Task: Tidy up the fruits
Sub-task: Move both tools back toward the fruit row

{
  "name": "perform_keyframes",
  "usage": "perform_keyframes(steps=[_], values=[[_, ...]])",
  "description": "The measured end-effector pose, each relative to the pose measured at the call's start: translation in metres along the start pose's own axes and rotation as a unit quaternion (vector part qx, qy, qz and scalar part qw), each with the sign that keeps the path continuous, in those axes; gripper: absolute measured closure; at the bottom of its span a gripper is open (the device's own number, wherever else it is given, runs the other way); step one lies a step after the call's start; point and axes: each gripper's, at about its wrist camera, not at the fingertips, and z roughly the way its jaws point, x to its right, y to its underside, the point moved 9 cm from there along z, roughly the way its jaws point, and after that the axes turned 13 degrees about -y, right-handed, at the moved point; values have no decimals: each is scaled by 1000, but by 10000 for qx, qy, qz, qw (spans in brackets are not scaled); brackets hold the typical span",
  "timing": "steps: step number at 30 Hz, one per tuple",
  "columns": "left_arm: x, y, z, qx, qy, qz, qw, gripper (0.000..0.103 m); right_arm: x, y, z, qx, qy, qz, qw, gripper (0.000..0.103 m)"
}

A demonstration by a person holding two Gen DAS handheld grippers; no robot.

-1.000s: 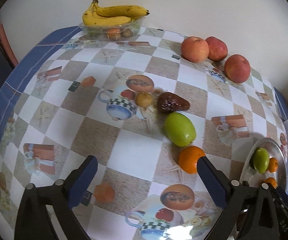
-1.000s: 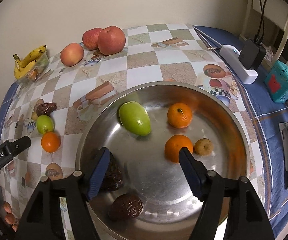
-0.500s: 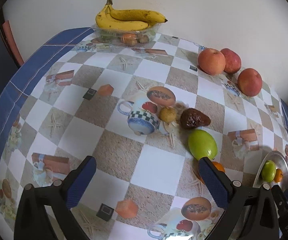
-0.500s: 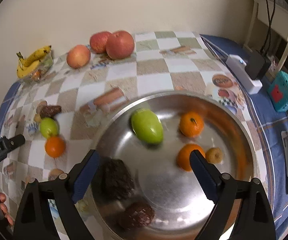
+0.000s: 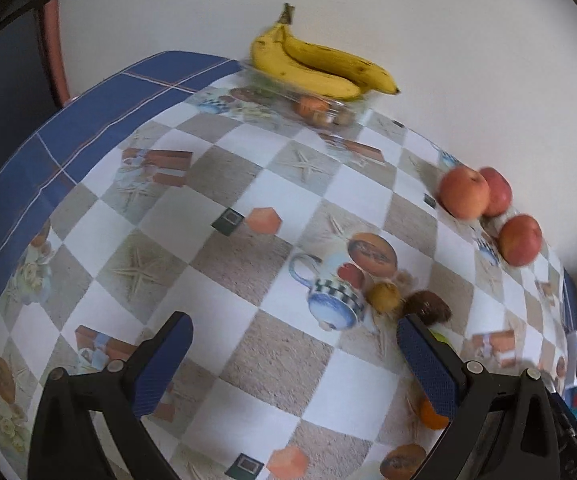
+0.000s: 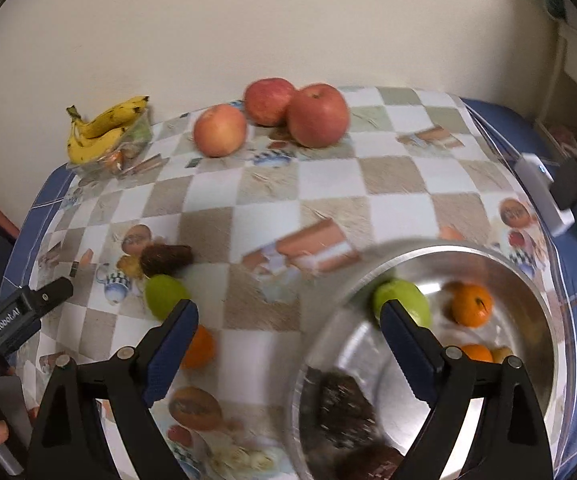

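Both grippers have swung left since a second ago: the right gripper [image 6: 288, 344], which hung over the bowl [image 6: 536, 280], now looks across its left rim toward the loose fruit, and the left gripper [image 5: 294, 354] has turned toward the bananas [image 5: 320, 66]. Both have their fingers spread wide and hold nothing.

The job looks partly done. In the bowl lie a green fruit [image 6: 402, 300], two oranges [image 6: 471, 305], a small yellow fruit and two dark fruits [image 6: 342, 402]. On the cloth remain a lime [image 6: 164, 294], an orange [image 6: 200, 347], a brown fruit [image 6: 166, 258] and a small yellow one [image 5: 384, 297], close together. The three apples [image 6: 318, 114] sit by the wall, and the bananas rest on a clear tray in the far corner.
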Motion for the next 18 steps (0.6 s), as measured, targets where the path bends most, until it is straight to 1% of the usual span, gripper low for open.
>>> perform_keyframes(steps=[2,6,8,11,14,18], values=[[-1,-3,2,-23,17,-41,10000,0,-11,-4,7,-48,-93,-45,9999,10],[9,-7,0,-96,176,-58,9998,0,-27,-11,22,-83,-272,-66,9996,10],[19,-8,2,-161,274,12,9995,0,-32,-13,28,-118,-282,-91,9995,10],[31,-5,10,-264,254,167,9992,0,-38,-14,39,-194,-344,-166,9991,10],[40,5,23,-463,264,330,9980,0,-38,-11,51,-320,-357,-226,9986,10],[49,22,35,-877,481,300,9945,0,-33,1,64,-549,-303,-206,9978,10]])
